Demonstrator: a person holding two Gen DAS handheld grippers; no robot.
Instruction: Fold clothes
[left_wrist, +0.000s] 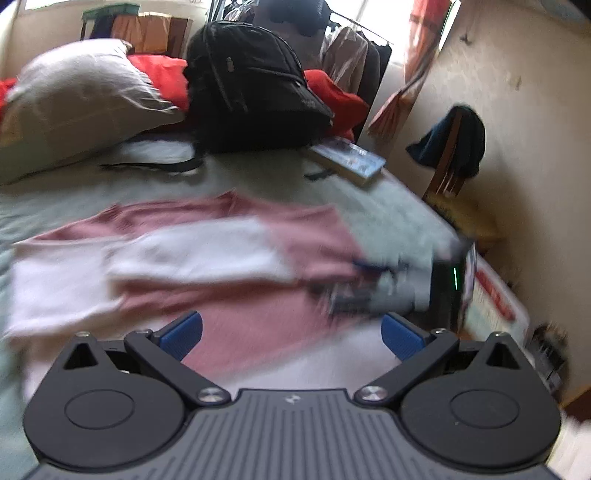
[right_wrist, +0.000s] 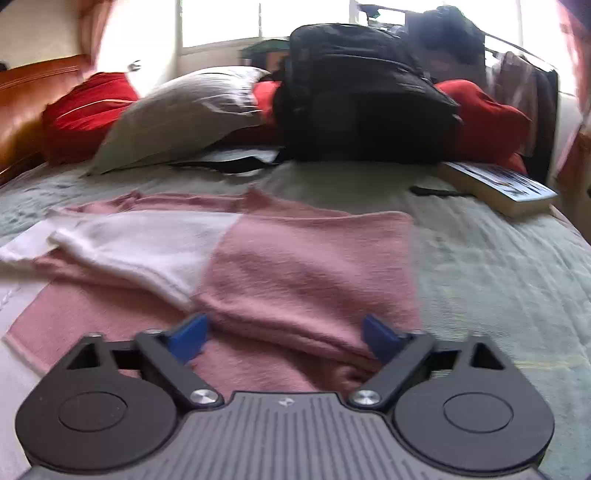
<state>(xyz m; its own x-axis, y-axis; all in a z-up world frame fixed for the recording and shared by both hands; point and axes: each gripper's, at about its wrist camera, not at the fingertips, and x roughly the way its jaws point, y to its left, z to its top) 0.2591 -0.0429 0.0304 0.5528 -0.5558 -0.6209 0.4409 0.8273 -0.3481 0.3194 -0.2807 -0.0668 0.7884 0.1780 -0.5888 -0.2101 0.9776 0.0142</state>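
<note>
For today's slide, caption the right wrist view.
Open right gripper over a pink-and-white garment on the bed.

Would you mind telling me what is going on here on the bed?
A person is folding a pink-and-white garment laid on the bed, with a gripper in each hand. The garment looks partly folded, one layer lying over another. The left gripper and right gripper both hover open just above its near edge, holding nothing. A backpack, pillow and book sit farther back.
</note>
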